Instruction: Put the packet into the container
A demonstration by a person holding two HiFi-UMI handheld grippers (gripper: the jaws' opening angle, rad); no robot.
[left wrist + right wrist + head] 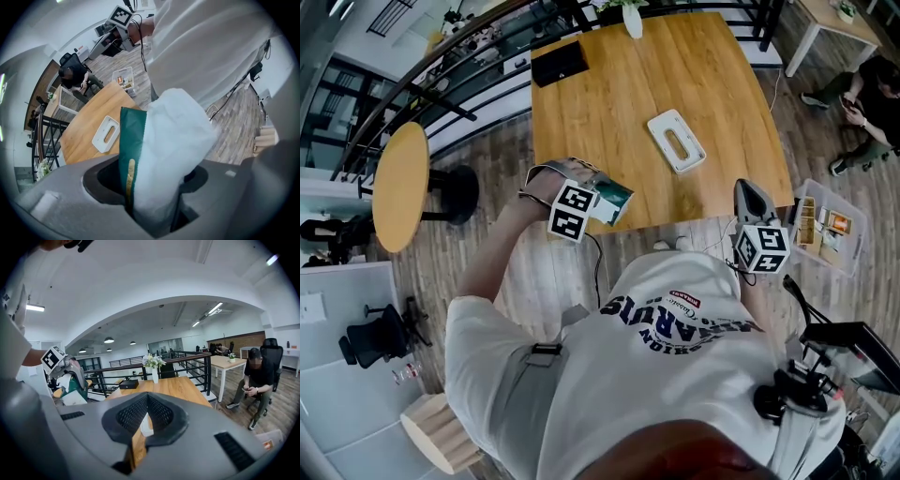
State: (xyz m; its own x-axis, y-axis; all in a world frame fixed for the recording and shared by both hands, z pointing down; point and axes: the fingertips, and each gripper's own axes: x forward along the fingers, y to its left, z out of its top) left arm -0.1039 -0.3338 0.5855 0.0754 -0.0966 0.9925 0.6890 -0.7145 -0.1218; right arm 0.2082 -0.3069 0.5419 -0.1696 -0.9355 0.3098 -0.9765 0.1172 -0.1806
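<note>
L claw (pixel 152 183) clenched on green/white packet (pixel 164 150), up by bench (pixel 628 94) near edge | R claw (pixel 147 397) closed, empty | clear bin (pixel 853 217) on floor, well apart, prob. the container | prog: pickup done; carry + drop-in left

Place: was an open-plan office | Evidence: long wooden tables (pixel 675 84) stood by a black metal railing (pixel 187 363); black swivel chair (pixel 367 339); plank floor (pixel 281 401); strip lights (pixel 216 308) ran along an arched white ceiling | People: one person (pixel 255 378) sat nearby.
</note>
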